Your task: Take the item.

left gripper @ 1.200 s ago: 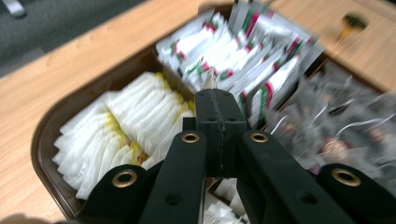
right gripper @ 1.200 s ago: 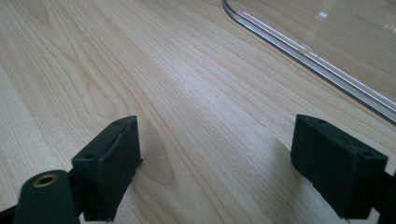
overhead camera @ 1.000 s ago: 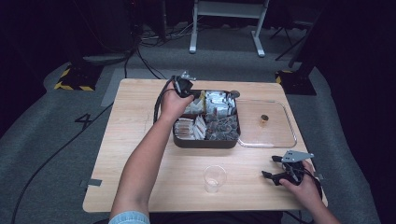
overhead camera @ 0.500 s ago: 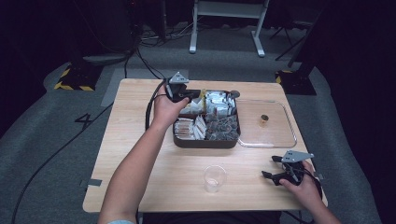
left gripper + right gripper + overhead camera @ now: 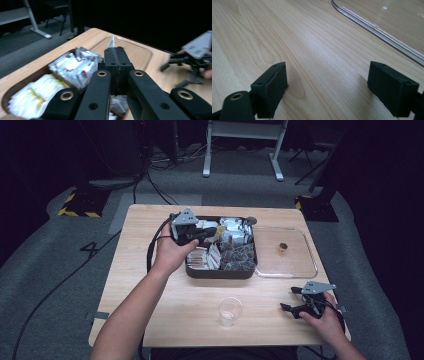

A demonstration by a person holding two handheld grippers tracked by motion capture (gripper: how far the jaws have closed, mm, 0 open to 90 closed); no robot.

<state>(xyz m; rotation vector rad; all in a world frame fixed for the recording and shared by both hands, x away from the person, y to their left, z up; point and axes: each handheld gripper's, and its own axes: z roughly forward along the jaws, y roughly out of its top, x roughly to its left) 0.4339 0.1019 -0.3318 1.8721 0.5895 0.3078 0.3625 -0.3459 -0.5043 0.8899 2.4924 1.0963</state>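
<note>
While the left gripper (image 5: 115, 53) hangs above the tray (image 5: 220, 271), fingers clenched on a white packet (image 5: 111, 42) — next, I'd guess, the cup (image 5: 230, 311); right gripper (image 5: 296, 300) rests released, near right of the tabletop (image 5: 135, 270).

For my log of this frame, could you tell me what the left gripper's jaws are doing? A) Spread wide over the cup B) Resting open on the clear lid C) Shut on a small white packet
C: the left gripper has its jaws pressed together, with a white packet poking out between them.
</note>
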